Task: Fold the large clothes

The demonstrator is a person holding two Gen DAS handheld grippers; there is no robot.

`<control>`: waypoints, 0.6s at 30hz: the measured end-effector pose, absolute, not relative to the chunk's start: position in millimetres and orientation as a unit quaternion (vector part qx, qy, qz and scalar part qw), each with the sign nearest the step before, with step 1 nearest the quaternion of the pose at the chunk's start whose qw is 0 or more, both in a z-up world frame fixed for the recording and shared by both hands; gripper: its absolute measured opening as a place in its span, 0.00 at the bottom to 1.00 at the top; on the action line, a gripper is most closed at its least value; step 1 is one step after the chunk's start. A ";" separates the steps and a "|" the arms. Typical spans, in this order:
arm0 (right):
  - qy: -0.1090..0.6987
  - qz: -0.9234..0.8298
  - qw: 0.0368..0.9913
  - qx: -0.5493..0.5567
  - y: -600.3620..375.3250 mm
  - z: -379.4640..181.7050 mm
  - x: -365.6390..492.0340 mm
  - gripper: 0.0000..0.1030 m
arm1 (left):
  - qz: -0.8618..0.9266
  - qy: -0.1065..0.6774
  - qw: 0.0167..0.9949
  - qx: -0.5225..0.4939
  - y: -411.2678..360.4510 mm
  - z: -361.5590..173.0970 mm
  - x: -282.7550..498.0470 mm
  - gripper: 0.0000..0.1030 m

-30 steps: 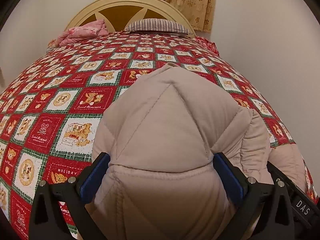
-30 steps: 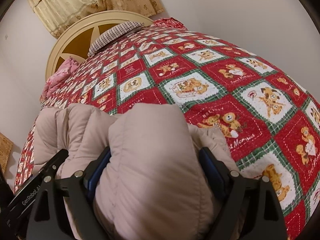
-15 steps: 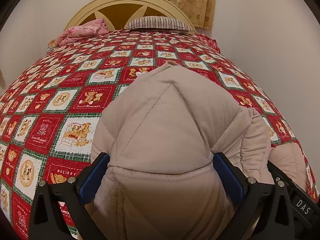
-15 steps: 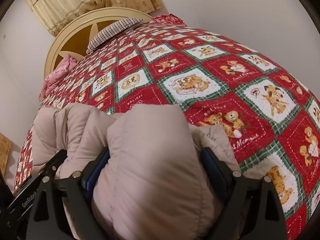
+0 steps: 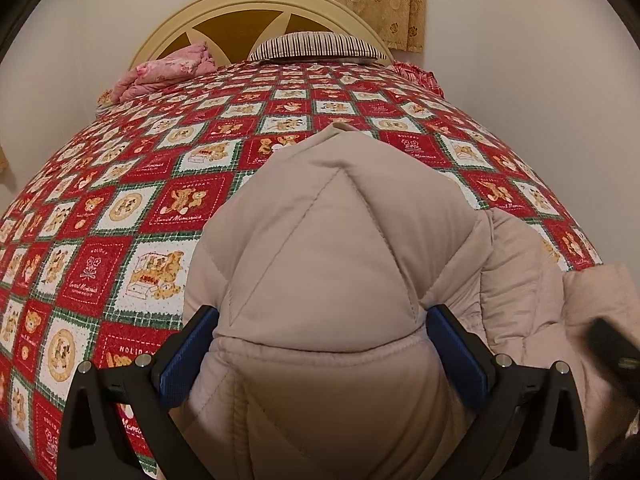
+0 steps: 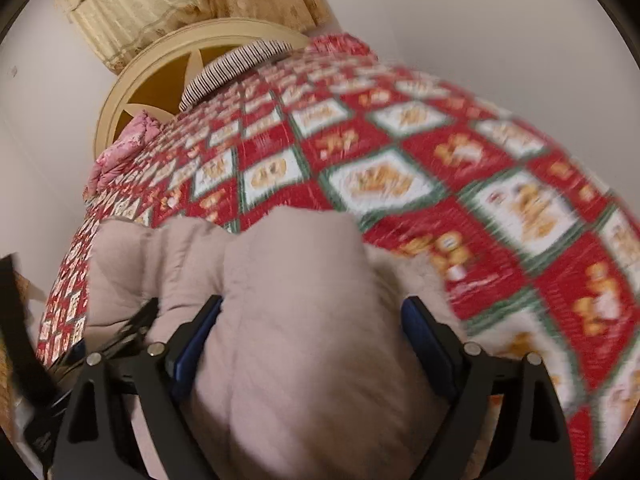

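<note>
Between the blue pads of the left gripper (image 5: 322, 354), a thick fold of the beige padded coat (image 5: 340, 240) was clamped, jaws wide around the bulk. Toward three o'clock, the right gripper (image 6: 312, 344) gripped another puffy fold of the coat in the same way, its view blurred. Beyond both, the coat lay bunched on the red teddy-bear quilt (image 5: 120, 200) near the foot of the bed. At twelve o'clock sat a striped pillow (image 5: 316, 46) against the cream headboard (image 5: 256, 4), with a pink bundle (image 5: 164, 74) at eleven.
</note>
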State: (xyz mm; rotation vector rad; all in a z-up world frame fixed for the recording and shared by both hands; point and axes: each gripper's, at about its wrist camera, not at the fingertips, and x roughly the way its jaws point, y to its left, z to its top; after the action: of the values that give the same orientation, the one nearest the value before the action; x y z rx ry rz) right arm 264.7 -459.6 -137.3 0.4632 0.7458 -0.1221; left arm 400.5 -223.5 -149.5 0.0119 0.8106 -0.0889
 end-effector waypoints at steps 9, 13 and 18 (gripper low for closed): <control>0.367 -0.041 0.909 0.192 -488.1 -132.7 236.3 0.93 | -0.174 0.415 0.886 -0.111 -163.8 -128.2 380.3 0.99; 0.375 -0.007 0.896 0.239 -504.1 -146.6 235.3 0.95 | -0.230 0.415 0.865 -0.166 -113.8 -137.4 354.3 0.99; 0.382 0.064 0.863 0.323 -518.0 -171.6 243.9 0.96 | -0.304 0.436 0.810 -0.248 -98.8 -181.9 349.9 0.99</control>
State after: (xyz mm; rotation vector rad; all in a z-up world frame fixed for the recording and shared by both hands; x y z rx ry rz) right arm 243.9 -518.0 -171.6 0.6765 0.8016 0.1340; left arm 349.9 -98.8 -181.9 -0.5308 0.9329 -0.6496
